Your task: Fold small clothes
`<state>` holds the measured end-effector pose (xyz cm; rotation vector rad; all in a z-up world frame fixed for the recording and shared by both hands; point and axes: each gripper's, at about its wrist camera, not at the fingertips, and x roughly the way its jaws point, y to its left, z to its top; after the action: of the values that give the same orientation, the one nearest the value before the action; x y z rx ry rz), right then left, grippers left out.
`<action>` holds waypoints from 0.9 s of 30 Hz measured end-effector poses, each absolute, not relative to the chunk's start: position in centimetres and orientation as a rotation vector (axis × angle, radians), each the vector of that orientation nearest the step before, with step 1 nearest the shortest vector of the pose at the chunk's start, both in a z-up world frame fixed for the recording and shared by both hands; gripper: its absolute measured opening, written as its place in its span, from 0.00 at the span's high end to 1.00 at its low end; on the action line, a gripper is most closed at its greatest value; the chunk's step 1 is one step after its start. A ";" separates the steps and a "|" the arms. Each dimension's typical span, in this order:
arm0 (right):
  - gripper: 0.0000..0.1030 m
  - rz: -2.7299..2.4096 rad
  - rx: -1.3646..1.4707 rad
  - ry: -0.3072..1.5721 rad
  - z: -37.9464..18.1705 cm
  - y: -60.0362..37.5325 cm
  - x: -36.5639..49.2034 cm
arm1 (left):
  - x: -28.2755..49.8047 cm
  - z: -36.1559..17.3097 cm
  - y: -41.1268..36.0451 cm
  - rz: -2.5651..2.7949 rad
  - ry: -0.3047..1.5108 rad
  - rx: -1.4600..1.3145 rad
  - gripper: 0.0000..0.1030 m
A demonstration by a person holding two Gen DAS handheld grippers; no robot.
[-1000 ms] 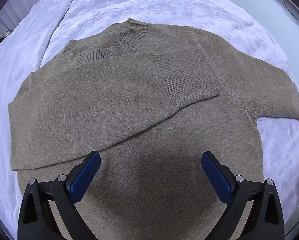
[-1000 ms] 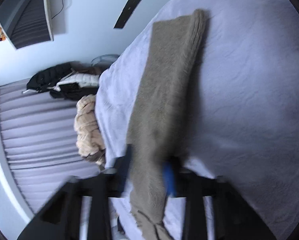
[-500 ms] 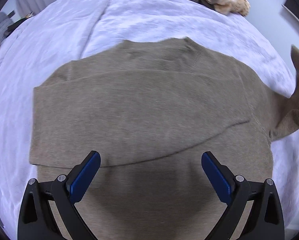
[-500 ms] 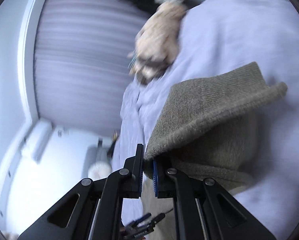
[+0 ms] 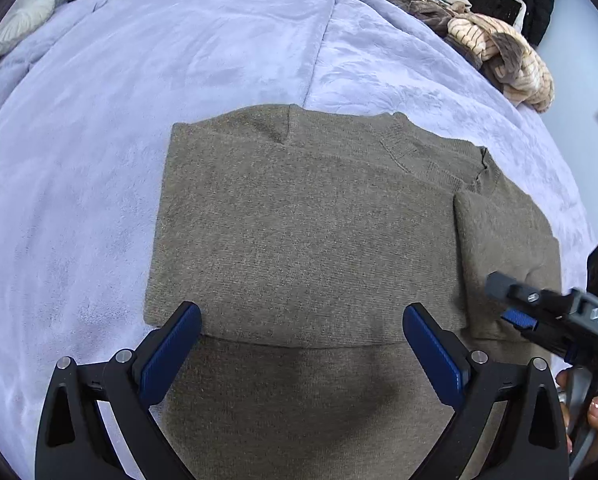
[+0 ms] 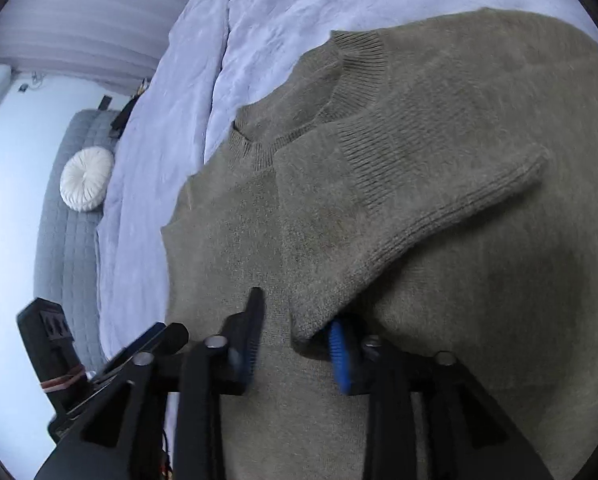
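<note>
lying flat on the lilac blanket, the brown sweater had both sleeves folded in; the left gripper hovered released, the right gripper parted beside a sleeve.

Lavender blanket covers the bed; grey quilted headboard, perhaps, beside pale wall.
</note>
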<state>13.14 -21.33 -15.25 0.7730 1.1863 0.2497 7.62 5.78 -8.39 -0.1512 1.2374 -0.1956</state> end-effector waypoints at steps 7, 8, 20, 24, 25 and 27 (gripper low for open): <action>0.77 0.183 0.819 1.064 -13.6 -23.7 14.4 | 8.6 -8.4 7.2 -0.314 1.218 -0.341 0.02; 0.77 0.227 0.756 1.074 -12.8 -22.5 14.5 | 8.9 -8.5 7.4 -0.334 1.218 -0.376 0.02; 0.45 0.372 0.639 1.278 -15.1 -16.9 8.8 | 10.9 -10.4 5.0 -0.469 1.280 -0.500 0.02; 0.45 0.215 0.861 1.218 -15.9 -22.8 4.7 | 11.4 -10.6 4.2 -0.476 1.279 -0.502 0.02; 0.45 0.170 0.922 1.193 -16.1 -24.4 3.3 | 11.7 -10.7 4.1 -0.473 1.277 -0.507 0.02; 0.45 0.093 1.024 1.136 -16.1 -26.7 1.6 | 12.2 -10.8 3.8 -0.459 1.276 -0.516 0.02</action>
<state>1.64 -26.73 -16.15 1.0241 1.1357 0.0933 12.18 3.81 -10.82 -0.5161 1.2758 -0.4594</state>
